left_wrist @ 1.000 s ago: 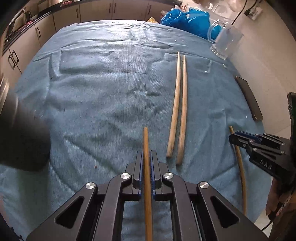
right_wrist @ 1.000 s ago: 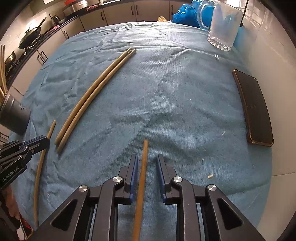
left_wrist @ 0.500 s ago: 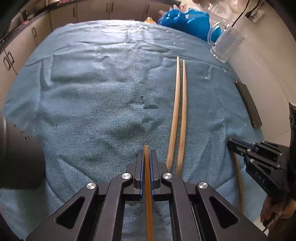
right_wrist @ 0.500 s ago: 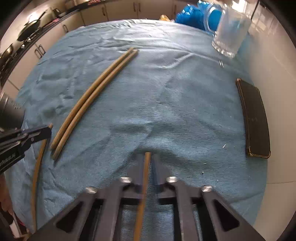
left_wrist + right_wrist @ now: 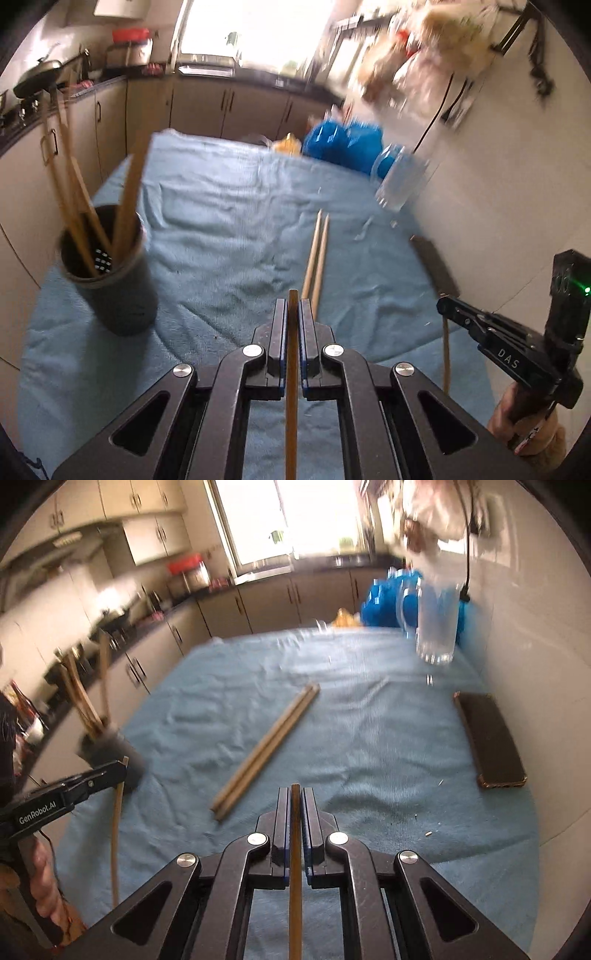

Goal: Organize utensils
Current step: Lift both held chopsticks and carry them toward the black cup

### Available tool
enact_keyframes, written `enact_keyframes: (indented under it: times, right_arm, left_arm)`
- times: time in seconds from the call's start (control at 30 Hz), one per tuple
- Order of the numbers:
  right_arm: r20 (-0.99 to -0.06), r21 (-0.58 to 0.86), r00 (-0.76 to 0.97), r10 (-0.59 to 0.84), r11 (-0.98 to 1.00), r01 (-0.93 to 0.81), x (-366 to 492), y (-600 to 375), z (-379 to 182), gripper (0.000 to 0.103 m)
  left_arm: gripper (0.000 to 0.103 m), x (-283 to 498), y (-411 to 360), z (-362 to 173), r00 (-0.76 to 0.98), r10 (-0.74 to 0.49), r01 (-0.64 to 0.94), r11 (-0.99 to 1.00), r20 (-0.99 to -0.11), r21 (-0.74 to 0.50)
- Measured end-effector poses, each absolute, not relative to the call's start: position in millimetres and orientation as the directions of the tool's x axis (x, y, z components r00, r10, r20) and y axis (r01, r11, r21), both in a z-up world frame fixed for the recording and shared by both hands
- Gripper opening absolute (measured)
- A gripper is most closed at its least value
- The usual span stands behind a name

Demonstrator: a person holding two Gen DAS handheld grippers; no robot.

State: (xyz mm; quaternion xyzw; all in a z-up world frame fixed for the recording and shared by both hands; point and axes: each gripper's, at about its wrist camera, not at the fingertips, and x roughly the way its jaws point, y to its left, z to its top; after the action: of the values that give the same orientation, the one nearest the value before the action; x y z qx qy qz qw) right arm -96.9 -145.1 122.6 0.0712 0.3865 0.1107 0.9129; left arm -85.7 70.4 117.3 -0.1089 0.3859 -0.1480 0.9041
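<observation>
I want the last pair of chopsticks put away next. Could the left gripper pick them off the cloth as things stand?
Probably not yet. The left gripper is shut on a chopstick, so its fingers are occupied. The pair of chopsticks lies uncovered just ahead.

"DAS" in pale capitals along the side of the right gripper point(image 5: 461, 315), black, seen from the left wrist view.

"GenRobot.AI" in white lettering along the side of the left gripper point(image 5: 110, 771), black, seen from the right wrist view.

Faint embossed marks on the black box point(image 5: 567, 284) with the green light above the right gripper; too blurred to read.

No readable print on the dark cup point(image 5: 110, 280), the glass mug point(image 5: 436, 627), the phone point(image 5: 487, 738) or the blue bag point(image 5: 343, 144).
</observation>
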Motion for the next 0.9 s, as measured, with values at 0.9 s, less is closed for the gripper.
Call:
enact_keyframes:
  times: [0.9]
  right_arm:
    - [-0.399,0.202,0.853,0.337,0.939,-0.277,-187,-102,215,0.005]
  left_arm:
    - [0.004,-190,108,204,0.849,-0.337,0.227,0.928,-0.407,-0.295]
